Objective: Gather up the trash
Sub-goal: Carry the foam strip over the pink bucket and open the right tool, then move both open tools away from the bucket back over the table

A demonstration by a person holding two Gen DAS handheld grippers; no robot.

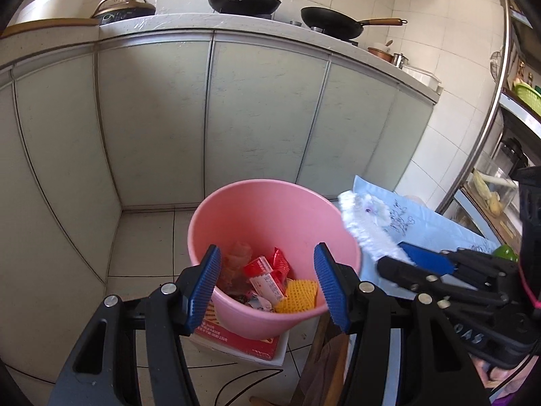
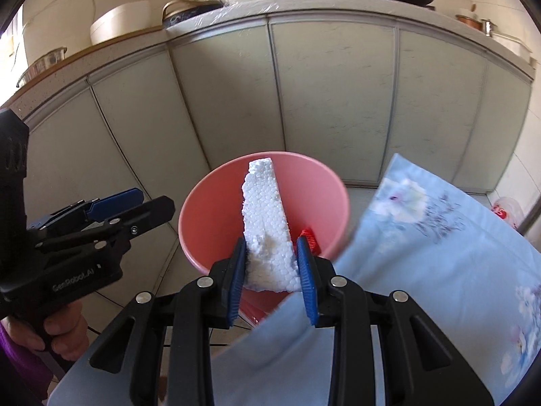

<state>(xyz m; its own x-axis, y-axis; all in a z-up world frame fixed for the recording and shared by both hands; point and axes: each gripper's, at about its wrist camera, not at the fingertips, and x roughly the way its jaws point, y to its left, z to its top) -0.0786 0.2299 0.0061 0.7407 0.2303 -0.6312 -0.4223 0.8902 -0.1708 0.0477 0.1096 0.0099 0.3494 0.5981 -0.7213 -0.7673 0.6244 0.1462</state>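
The jaws of the right gripper [image 2: 272,270] pinched a white foam block [image 2: 267,226] above the pink bucket [image 1: 270,209]; the jaws of the left gripper [image 1: 267,287] stood spread and empty over the same bucket. Inside lay red wrappers [image 1: 267,267] and a yellow mesh piece [image 1: 299,296]. A blue flowered cloth [image 2: 439,253] lay beside it, pale cabinets [image 1: 263,111] behind.

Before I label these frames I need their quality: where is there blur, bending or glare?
Left wrist view: the foam piece is motion-smeared, the pink bucket sharp, cabinet edges bowed by the fisheye. Right wrist view: the foam is crisp, the blue flowered cloth smeared, daylight blown out at the left edge.
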